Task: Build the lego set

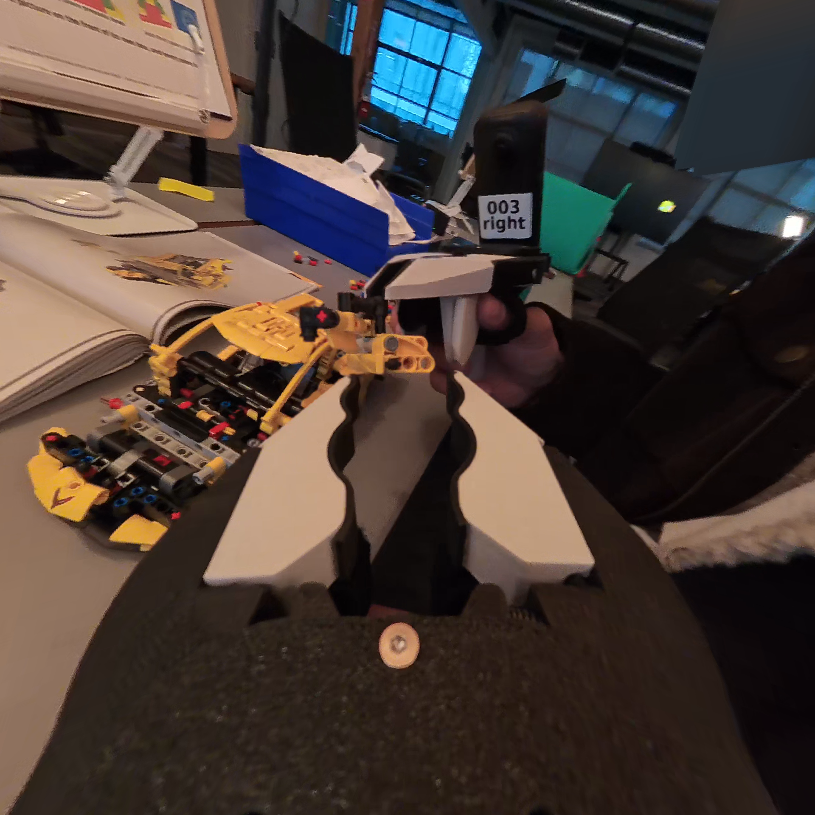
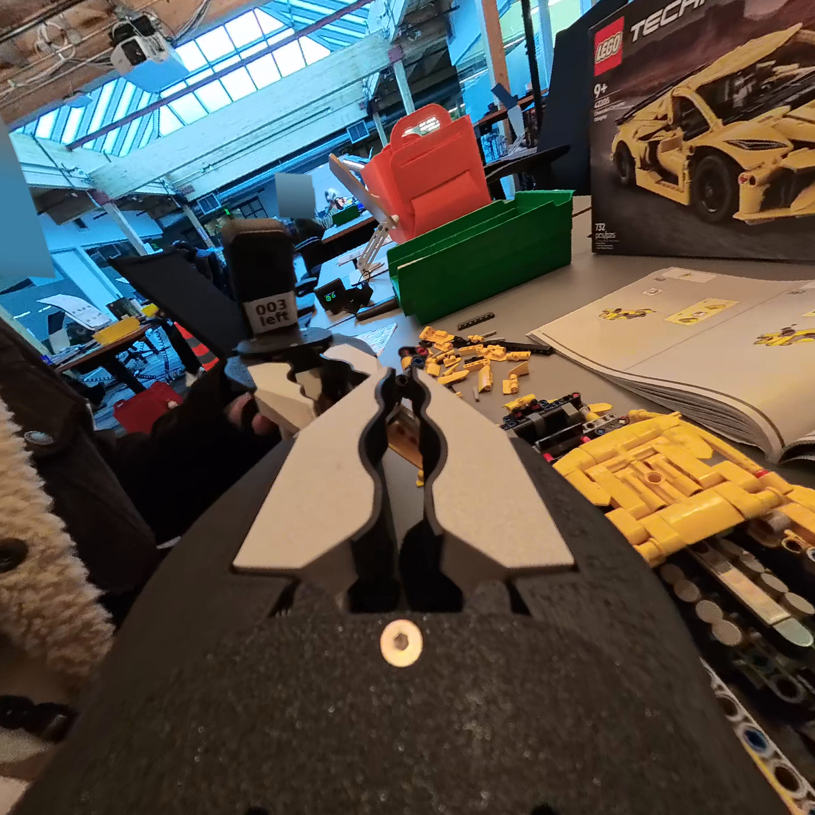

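Observation:
A part-built yellow and black lego car point(image 1: 185, 423) lies on the grey table; it also shows in the right wrist view point(image 2: 661, 480). My left gripper point(image 1: 401, 383) is open, its tips just short of the car's raised yellow holed beam point(image 1: 405, 353), with nothing clearly held. My right gripper point(image 2: 405, 375) is shut on a small black lego piece point(image 2: 403, 379). In the left wrist view the right gripper point(image 1: 375, 304) holds that piece against the top of the car's yellow frame. The left gripper point(image 2: 308, 388) shows at left in the right wrist view.
An open instruction book point(image 2: 705, 344) lies beside the car. Loose yellow and black pieces point(image 2: 476, 366) are scattered behind it. A green bin point(image 2: 480, 256), an orange bag point(image 2: 432, 176), the set's box point(image 2: 705, 132) and a blue bin point(image 1: 317, 207) stand farther back. My left and right fingertips are right by each other.

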